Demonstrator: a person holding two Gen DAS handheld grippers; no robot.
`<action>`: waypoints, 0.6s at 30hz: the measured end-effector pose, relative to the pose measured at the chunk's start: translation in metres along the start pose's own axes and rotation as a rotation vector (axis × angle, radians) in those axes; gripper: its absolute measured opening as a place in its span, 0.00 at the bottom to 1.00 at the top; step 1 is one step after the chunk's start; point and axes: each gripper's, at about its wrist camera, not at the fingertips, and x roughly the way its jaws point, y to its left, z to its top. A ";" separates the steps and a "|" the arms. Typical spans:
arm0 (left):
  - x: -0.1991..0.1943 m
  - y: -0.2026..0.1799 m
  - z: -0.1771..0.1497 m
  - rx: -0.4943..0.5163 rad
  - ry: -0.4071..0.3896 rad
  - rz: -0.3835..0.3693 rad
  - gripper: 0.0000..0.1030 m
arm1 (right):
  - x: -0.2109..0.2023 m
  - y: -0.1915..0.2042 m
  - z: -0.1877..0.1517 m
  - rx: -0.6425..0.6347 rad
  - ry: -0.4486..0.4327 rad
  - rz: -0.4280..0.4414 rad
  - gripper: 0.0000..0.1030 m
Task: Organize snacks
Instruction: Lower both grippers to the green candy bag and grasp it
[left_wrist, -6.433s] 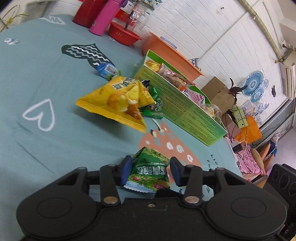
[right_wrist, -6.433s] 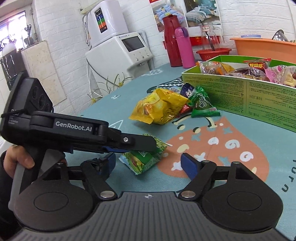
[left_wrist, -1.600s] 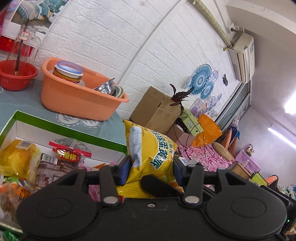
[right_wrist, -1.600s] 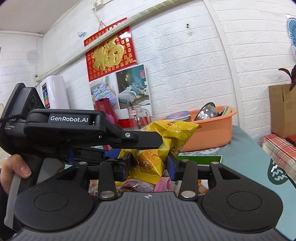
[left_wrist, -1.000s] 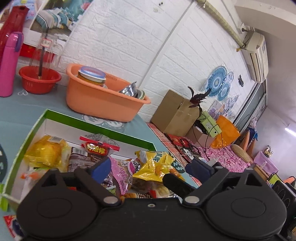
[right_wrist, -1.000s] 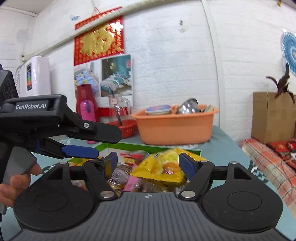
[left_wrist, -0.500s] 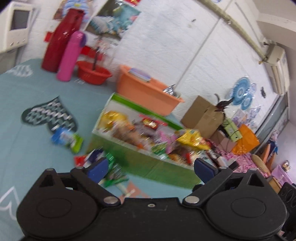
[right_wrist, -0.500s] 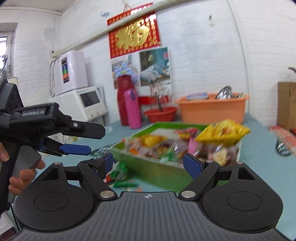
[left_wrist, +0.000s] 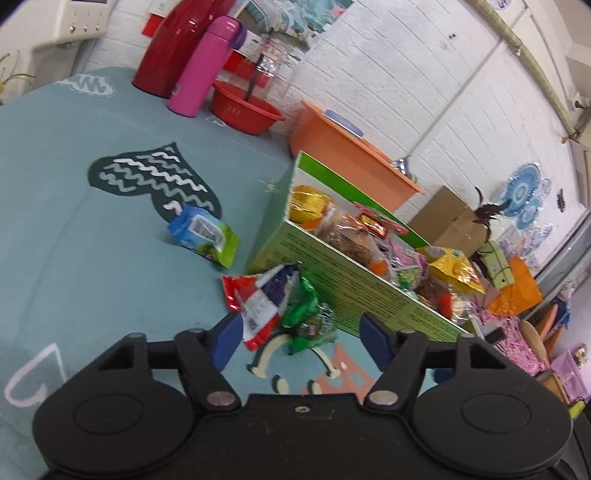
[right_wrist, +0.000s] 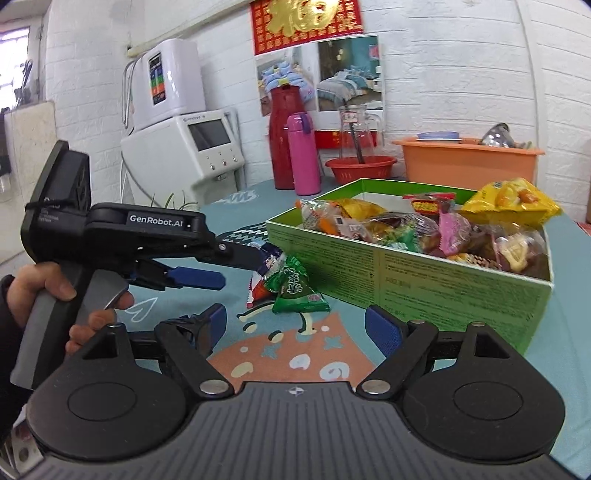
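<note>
A green cardboard box full of snack packets stands on the teal tablecloth, with a yellow chip bag on top at its far end. In front of it lie a red-white-blue packet and a green packet. My left gripper hovers low over these two, its jaws closing around them, pads not pressing. My right gripper is open and holds nothing, just short of the green packet. A blue-green packet lies apart to the left.
At the back stand a red thermos, a pink bottle, a red bowl and an orange basin. A white appliance sits at the table's far left. A hand grips the left tool's handle.
The yellow chip bag, held by both grippers earlier, now lies in the box. Both grippers have drawn back and sunk toward the loose packets. The left jaws are narrower than half a second ago.
</note>
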 end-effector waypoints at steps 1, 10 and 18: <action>-0.001 -0.002 -0.002 0.001 0.005 -0.013 0.77 | 0.006 0.002 0.003 -0.024 0.008 0.006 1.00; -0.013 0.007 -0.005 -0.034 -0.004 -0.038 0.73 | 0.084 0.006 0.025 -0.233 0.152 0.064 0.93; -0.004 0.009 -0.013 -0.006 0.060 -0.076 0.50 | 0.063 0.010 0.013 -0.162 0.226 0.208 0.46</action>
